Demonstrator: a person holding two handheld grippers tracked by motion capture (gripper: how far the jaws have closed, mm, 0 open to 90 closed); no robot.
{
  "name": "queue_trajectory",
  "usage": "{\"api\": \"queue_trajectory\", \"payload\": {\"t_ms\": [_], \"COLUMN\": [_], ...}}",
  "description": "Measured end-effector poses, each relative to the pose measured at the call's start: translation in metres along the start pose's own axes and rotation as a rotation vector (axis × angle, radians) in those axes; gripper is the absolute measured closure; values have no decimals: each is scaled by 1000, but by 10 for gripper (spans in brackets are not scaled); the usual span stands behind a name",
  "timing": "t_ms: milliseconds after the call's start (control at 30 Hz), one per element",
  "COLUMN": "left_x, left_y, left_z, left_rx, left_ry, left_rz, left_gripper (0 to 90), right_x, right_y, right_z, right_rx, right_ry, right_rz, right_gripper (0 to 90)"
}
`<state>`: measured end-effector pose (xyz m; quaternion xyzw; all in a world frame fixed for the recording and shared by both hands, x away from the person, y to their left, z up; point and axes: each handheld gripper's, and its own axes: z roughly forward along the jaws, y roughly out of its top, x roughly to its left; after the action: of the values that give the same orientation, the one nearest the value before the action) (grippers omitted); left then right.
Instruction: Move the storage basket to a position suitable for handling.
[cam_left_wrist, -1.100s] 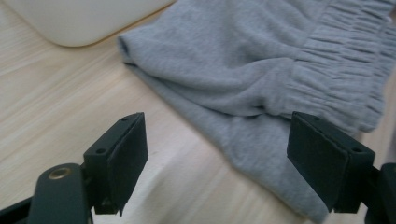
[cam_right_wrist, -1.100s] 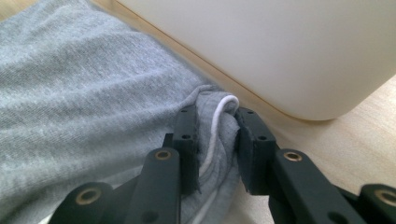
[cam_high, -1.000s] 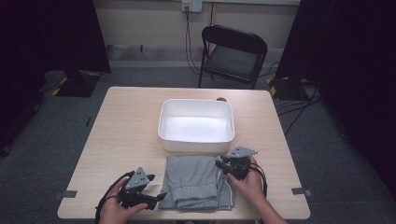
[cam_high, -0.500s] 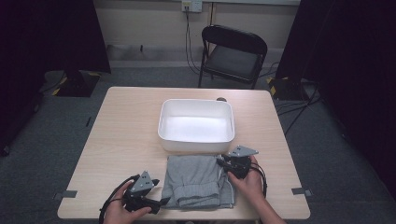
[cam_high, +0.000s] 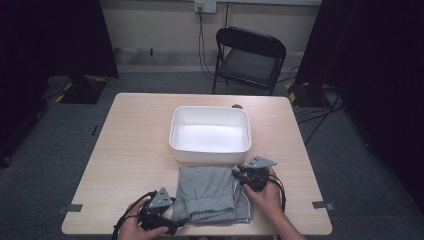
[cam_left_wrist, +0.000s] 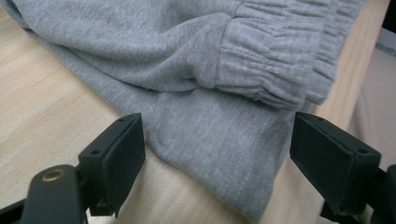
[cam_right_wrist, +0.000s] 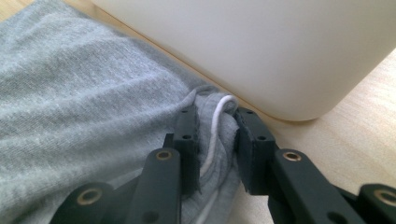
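Observation:
A folded grey garment (cam_high: 210, 192) with an elastic waistband lies at the table's near edge, just in front of a white tub (cam_high: 210, 156). My left gripper (cam_high: 179, 221) is at the garment's near-left corner. In the left gripper view it is open (cam_left_wrist: 219, 154), its jaws have just been opening, and the garment's corner (cam_left_wrist: 210, 140) lies loose between them. My right gripper (cam_high: 237, 175) is at the far-right corner beside the tub. It is shut (cam_right_wrist: 217, 135) on a bunch of the garment (cam_right_wrist: 70, 93) with a white drawstring (cam_right_wrist: 215, 126) in it.
The tub (cam_right_wrist: 261, 46) stands empty at the middle of the wooden table (cam_high: 130, 150), close to the right gripper. A black folding chair (cam_high: 250, 60) stands beyond the far edge. The garment's near corner reaches the table's front edge (cam_left_wrist: 355, 60).
The left hand has shifted slightly right and toward the near edge, up to the garment's corner. The right hand and the garment have stayed put.

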<state>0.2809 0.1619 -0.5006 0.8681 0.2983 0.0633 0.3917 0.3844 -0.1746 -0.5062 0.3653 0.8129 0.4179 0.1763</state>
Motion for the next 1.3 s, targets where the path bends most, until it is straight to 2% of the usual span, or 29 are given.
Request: {"api": "queue_trajectory", "payload": {"t_ms": [100, 467, 667, 900, 967, 1067, 1200, 1300], "left_x": [-1, -5, -7, -8, -9, -10, -13, -14], "left_y": [1, 3, 6, 10, 11, 12, 14, 16], "left_z": [1, 3, 6, 7, 7, 8, 8, 8], "left_rx": [11, 9, 13, 25, 25, 37, 44, 54], "left_ry": [10, -13, -3, 15, 11, 15, 26, 28], "left_rz": [17, -14, -36, -49, -28, -20, 2, 6], "left_gripper": [199, 183, 185, 242, 328, 365, 503, 570], "right_x": [0, 1, 1, 2, 2, 2, 2, 2], "right_y": [0, 0, 0, 0, 0, 0, 0, 0], "right_z": [0, 0, 0, 0, 0, 0, 0, 0], "right_rx": [-1, -2, -3, -2, -2, -3, -3, -4], "right_ry": [-2, -5, -9, -14, -13, -14, -14, -14], "right_rz": [-2, 0, -2, -6, -5, -4, 1, 4], "right_gripper": [720, 719, 719, 719, 719, 719, 719, 719]}}
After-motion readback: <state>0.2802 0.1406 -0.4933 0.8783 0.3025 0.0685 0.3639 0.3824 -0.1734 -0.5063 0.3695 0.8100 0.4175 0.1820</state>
